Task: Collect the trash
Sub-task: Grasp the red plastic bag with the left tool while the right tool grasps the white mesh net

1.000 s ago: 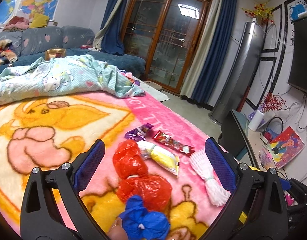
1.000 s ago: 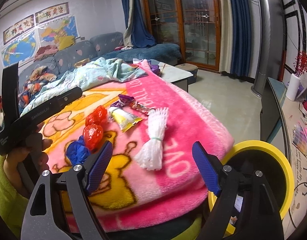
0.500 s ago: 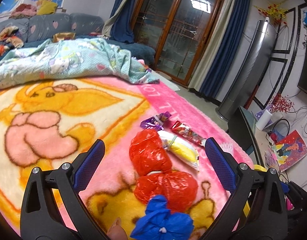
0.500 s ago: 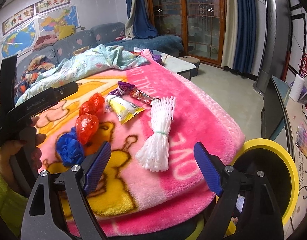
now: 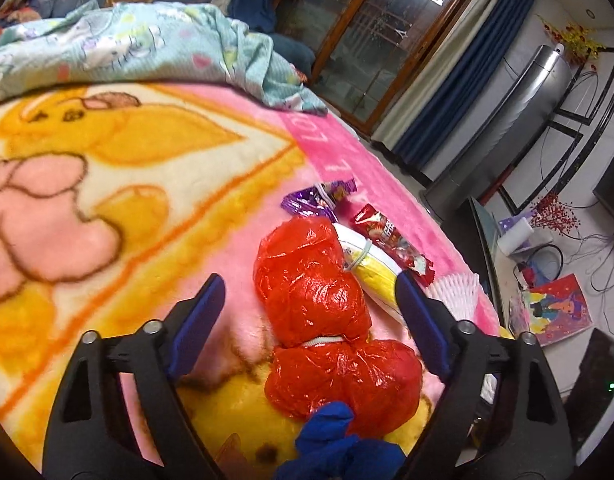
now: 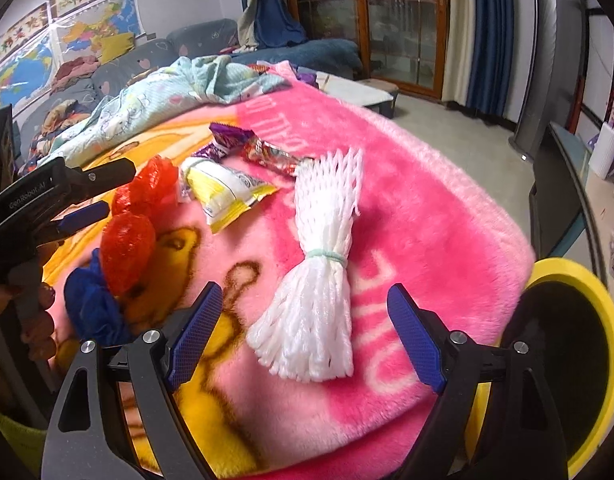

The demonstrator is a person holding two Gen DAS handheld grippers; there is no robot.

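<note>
A: What could go wrong here, starting nearest the left claw (image 5: pixel 307 300)?

B: Its pads stand wide apart, holding nothing, with the red plastic bag (image 5: pixel 311 280) between them. That bag is two slick lobes tied at the waist, with a blue bag (image 5: pixel 335 436) at six o'clock touching the nearer lobe. My guess is that a pinch on one lobe could squeeze it out, or drag the blue one along.

A: And further out?

B: At one o'clock the yellow packet (image 5: pixel 373 276) lies just beside the right pad, partly under the red bag. Closing there might catch it too. Beyond sit the red wrapper (image 5: pixel 391 236) and the purple wrapper (image 5: pixel 315 200), at twelve o'clock.

A: The right claw (image 6: pixel 303 328)?

B: Also wide open and empty, pointing forward and slightly down over the white foam net (image 6: pixel 319 280), which lies between the pads on the pink blanket (image 6: pixel 427 208). The net is soft and springy; I'd expect a shallow grip to slip.

A: The bin?

B: The yellow bin (image 6: pixel 587 280) stands at four o'clock, below the bed's edge. Anything dropped short would likely fall to the floor.
</note>
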